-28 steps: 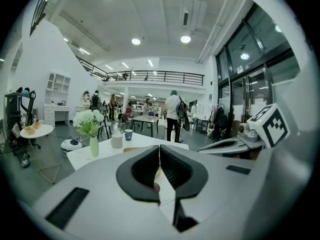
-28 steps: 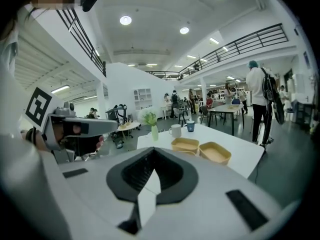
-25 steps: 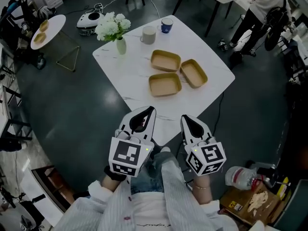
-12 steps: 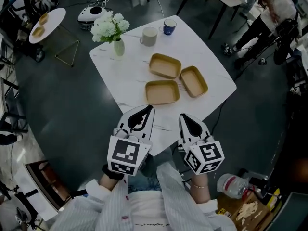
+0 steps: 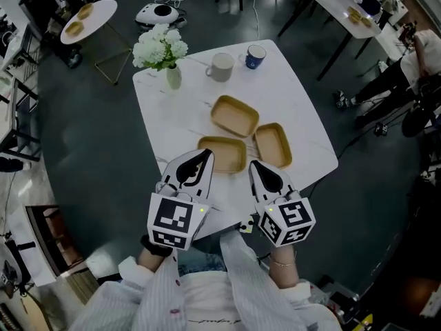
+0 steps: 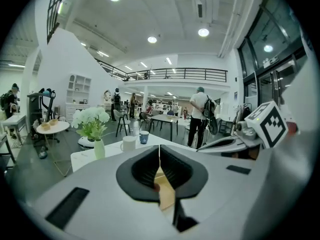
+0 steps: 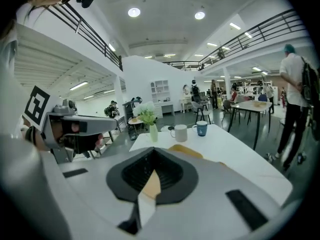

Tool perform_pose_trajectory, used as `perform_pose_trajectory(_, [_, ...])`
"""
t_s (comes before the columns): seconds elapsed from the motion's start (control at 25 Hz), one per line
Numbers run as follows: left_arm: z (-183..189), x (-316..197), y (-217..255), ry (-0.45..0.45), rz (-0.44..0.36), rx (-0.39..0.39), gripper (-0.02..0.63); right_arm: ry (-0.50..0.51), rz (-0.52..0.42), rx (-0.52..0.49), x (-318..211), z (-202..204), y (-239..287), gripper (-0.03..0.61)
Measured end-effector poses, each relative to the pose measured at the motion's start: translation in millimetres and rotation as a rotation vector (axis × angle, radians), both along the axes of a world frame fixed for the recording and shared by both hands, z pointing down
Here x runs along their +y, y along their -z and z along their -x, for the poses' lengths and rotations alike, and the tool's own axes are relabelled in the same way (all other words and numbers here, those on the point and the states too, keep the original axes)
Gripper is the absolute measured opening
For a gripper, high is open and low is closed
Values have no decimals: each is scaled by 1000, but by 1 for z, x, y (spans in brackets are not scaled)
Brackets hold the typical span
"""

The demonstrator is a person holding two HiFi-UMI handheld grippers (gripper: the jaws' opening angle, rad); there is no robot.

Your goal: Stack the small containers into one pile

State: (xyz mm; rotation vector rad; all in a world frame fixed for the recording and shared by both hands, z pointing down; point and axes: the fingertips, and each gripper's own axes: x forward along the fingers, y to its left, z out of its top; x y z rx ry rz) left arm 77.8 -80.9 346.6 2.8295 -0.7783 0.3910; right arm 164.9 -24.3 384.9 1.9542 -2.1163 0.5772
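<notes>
Looking down in the head view, my left gripper (image 5: 205,156) and my right gripper (image 5: 253,167) are side by side above the near edge of the white table (image 5: 296,95). Three shallow tan containers lie unstacked near the table's middle. The far container (image 5: 234,114) is nearest the table's centre, the near container (image 5: 227,156) shows just past my left tips, and the right-hand container (image 5: 273,144) shows just past my right tips. Beyond them stand a vase of white flowers (image 5: 167,54), a white mug (image 5: 222,66) and a blue cup (image 5: 255,56).

Left gripper view: my left jaws are closed tip to tip with nothing between them. A tan container shows through the slot below the tips. The vase, mug and cup stand farther along the table, and my right gripper shows at the right edge.

Right gripper view: my right jaws are likewise closed and empty. A tan container (image 7: 186,150) lies just beyond them, and my left gripper shows at the left.
</notes>
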Motion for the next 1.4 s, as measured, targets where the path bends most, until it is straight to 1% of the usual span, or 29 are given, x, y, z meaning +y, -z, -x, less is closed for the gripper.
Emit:
perform_pose_trajectory(0.28, [-15, 1, 8, 137, -5, -15, 21, 166, -2, -1, -22, -22, 2, 12])
perform_pose_trajectory(0.44, [-18, 2, 10, 180, -11, -16, 21, 231, -4, -23, -33, -24, 0, 12])
perform_pose_trajectory(0.64, [-23, -3, 7, 183, -16, -17, 21, 247, 14, -49, -44, -24, -10, 12])
perform_pose_trajectory(0.92, [-26, -17, 11, 182, -17, 8, 21, 255, 53, -30, -55, -20, -17, 12])
perform_pose_trajectory(1.08, [-24, -26, 5, 192, 1, 9, 21, 261, 72, -15, -65, -22, -21, 12])
perform_pose_trajectory(1.2, [-23, -31, -3, 196, 14, -3, 21, 263, 82, -1, -73, -28, -25, 12])
perform_pose_trajectory(1.4, [-22, -36, -18, 198, 45, -18, 21, 295, 90, 20, -85, -32, -30, 12])
